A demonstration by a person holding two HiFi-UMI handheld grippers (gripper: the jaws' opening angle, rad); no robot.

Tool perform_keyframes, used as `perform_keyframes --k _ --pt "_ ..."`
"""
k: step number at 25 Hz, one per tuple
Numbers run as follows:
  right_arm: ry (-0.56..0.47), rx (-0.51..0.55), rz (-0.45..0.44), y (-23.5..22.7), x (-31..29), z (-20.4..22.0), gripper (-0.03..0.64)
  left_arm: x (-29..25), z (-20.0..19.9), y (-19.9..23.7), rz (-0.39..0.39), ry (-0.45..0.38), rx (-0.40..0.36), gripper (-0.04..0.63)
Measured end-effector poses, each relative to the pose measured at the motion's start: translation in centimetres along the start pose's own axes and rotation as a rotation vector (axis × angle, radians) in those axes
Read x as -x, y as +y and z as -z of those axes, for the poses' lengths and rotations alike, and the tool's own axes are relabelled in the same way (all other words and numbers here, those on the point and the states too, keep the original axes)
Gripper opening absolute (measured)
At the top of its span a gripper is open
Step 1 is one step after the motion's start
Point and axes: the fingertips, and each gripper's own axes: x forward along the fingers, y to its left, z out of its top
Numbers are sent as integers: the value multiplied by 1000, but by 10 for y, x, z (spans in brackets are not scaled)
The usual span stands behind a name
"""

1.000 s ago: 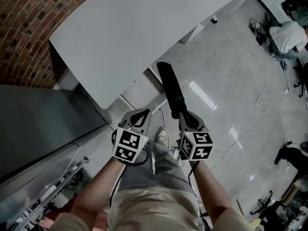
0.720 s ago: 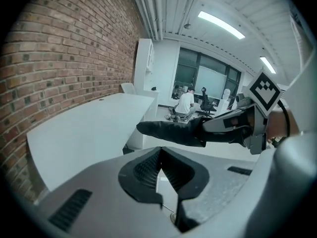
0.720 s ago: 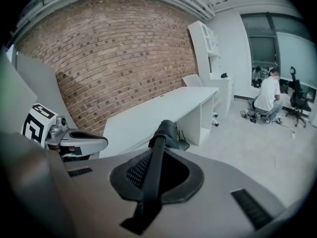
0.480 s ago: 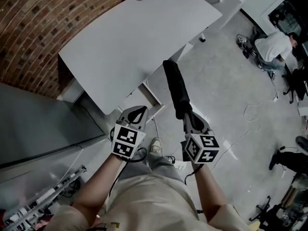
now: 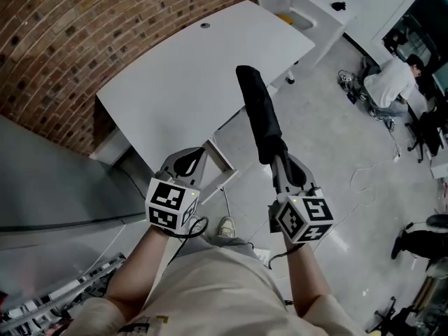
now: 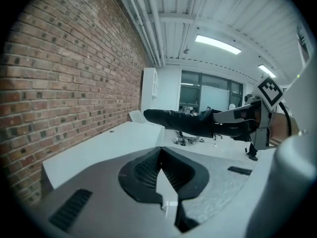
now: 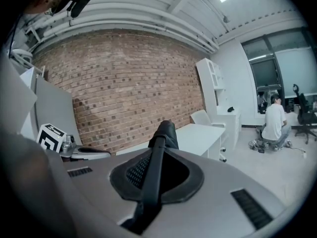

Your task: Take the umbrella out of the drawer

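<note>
Two grippers are up at chest height, and we note only one is loaded: the right gripper (image 5: 280, 165) has its jaws clamped on the narrow end of the umbrella (image 5: 257, 114), while the left gripper (image 5: 187, 161) has its jaws together on nothing. The umbrella is in the air, pointing away from us over the near edge of the white surface (image 5: 175, 75); we can make out no drawer in any view, so we judge the umbrella already out of it. Risk as we read it: the grip sits at one end, so the long body overhangs, and its weight could pivot or slide it through the jaws. A careless swing could also knock the far tip against the surface. The empty left gripper lends no support. The umbrella is folded, black, matte, soft creased fabric, slim where held (image 7: 153, 177). Jaw pads are ribbed (image 6: 143, 170). The surface is smooth and flat with a curved edge, the brick wall (image 5: 84, 26) rough, the floor (image 5: 336, 138) grey and glossy.
</note>
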Motion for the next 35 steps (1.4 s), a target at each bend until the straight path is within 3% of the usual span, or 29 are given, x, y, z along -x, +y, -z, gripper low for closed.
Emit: perform_keyframes --k 3,8,19,27,35 --pt "-63 18 -31 12 4 -31 20 14 -32 7 -26 -64 -34 8" --pt "-155 50 -90 34 17 -78 20 31 -77 3 -62 -136 -159 8" --pt "-343 124 -170 69 50 -158 20 84 -163 -7 -98 -379 -205 8" --pt "-421 148 -220 91 88 -185 20 110 -176 -14 -111 -413 -237 8" --pt "-453 148 -241 102 101 -176 20 121 -164 -21 -106 -400 -245 8"
